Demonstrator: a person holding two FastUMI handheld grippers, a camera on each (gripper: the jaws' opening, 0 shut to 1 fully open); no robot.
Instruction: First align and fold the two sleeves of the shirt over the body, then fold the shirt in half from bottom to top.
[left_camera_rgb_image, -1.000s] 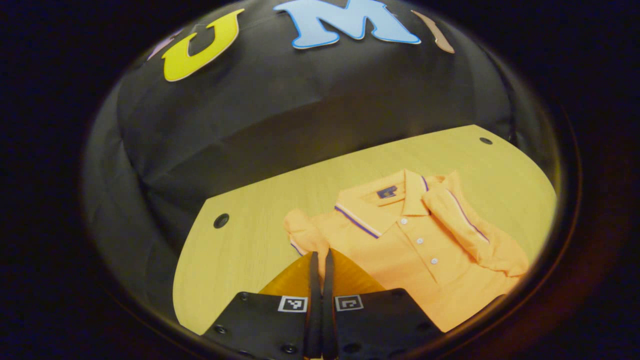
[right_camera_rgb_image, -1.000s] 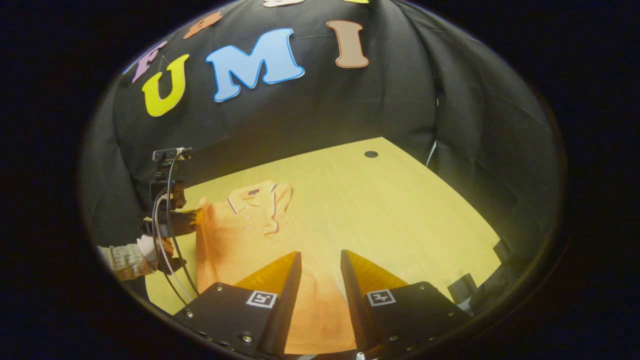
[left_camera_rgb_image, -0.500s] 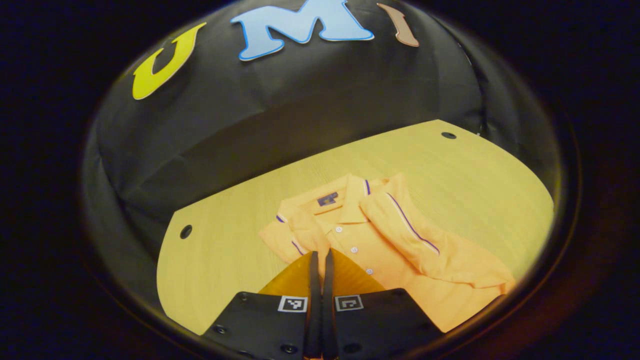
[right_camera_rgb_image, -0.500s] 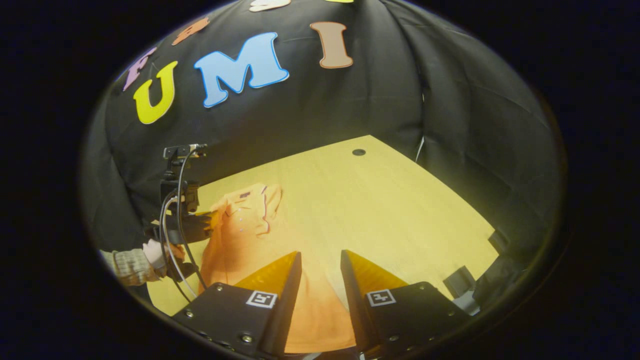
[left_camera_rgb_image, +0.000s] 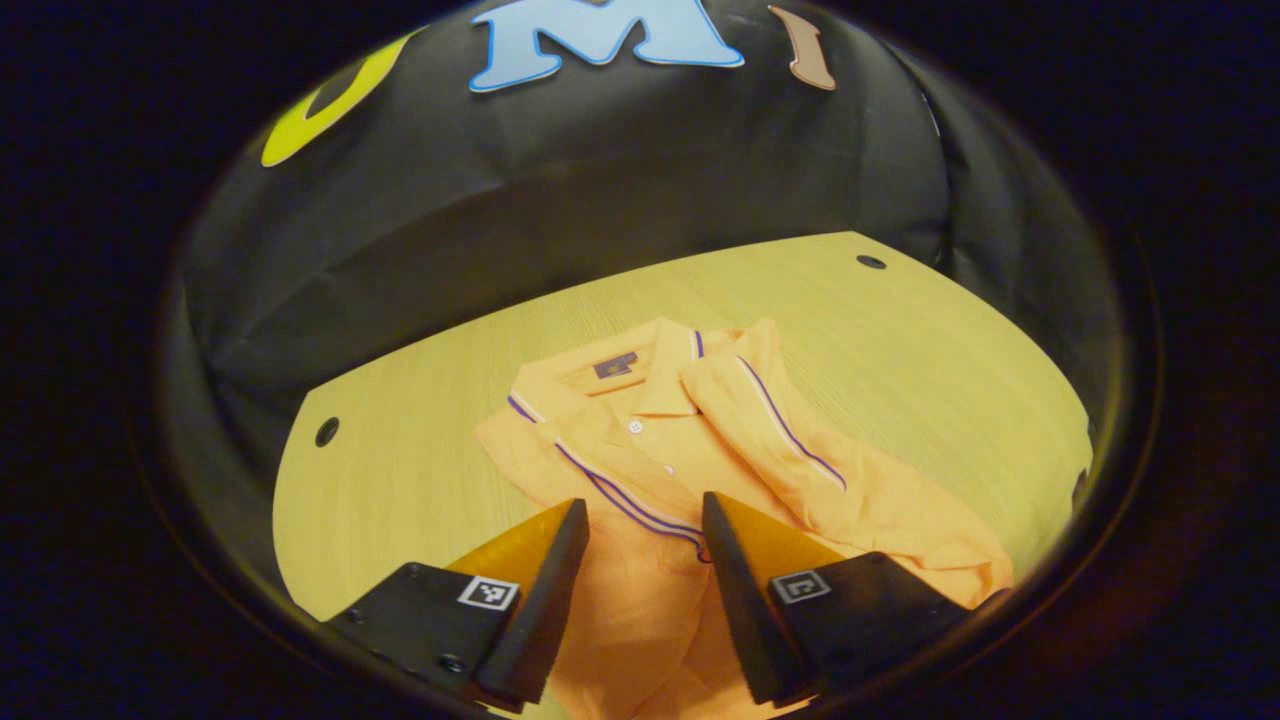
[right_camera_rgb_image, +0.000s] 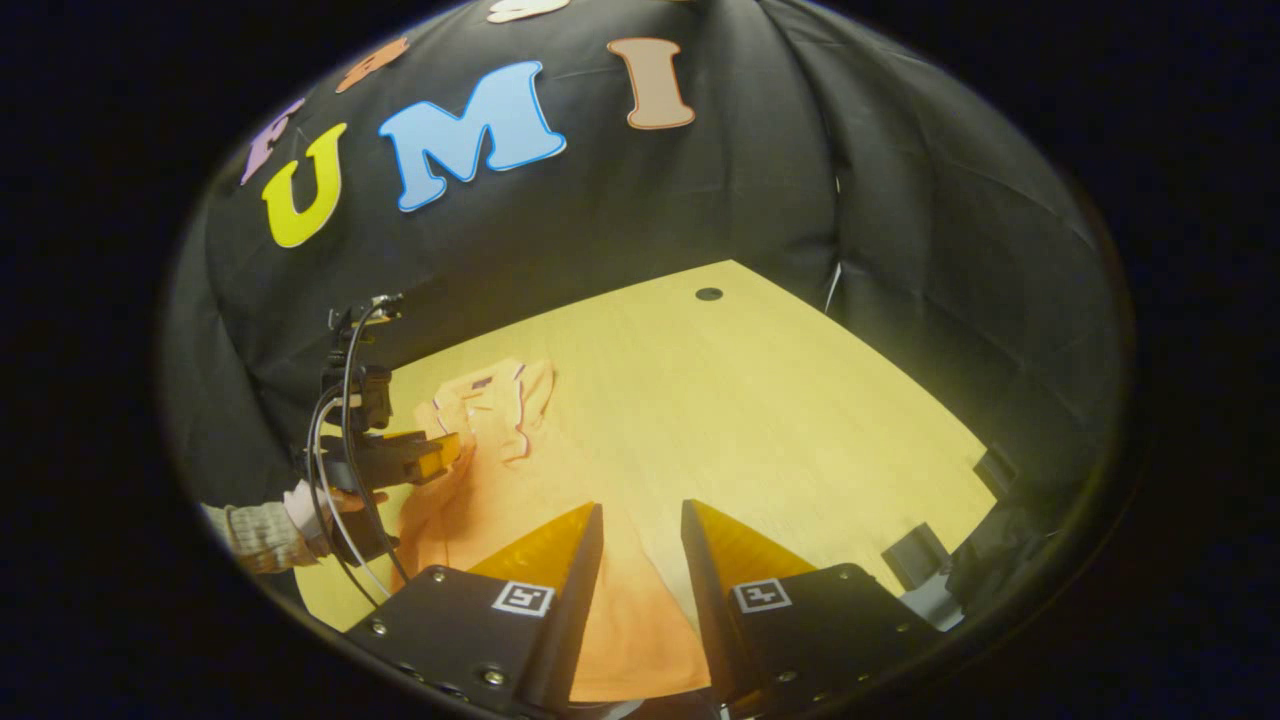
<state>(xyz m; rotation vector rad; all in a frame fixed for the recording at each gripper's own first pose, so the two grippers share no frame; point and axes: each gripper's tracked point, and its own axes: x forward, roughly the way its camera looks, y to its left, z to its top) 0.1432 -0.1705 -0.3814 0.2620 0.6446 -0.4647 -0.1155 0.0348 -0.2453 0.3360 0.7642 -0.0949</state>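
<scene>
The orange short-sleeved polo shirt with purple-and-white trim (left_camera_rgb_image: 700, 470) lies face up on the pale wooden table (left_camera_rgb_image: 420, 460), its collar toward the black cloth wall and its hem toward the person. Both sleeves lie folded over the body: one runs down from the collar on the side away from the left gripper's approach, the other crosses the chest, its striped cuff edge lying just ahead of the left gripper (left_camera_rgb_image: 640, 520). That gripper hovers with its fingers spread wide, holding nothing; the shirt front shows in the gap between them. In the right gripper view it appears beside the collar end of the shirt, gripped by a hand in a knitted cuff (right_camera_rgb_image: 300, 505).

The right gripper (right_camera_rgb_image: 640, 525) is also parted, to a medium gap, and empty; it hangs over the hem end of the shirt, the lower cloth showing between its fingers.

The sleeve stage looks done, so what remains is likely the bottom-to-top fold. The shirt's long axis runs from the hem near the person straight away to the collar. The hem lies nearest the right gripper, while the left sits further up toward the chest and would have to draw back to the hem corner on its side; the fold then travels along that axis toward the collar
</scene>
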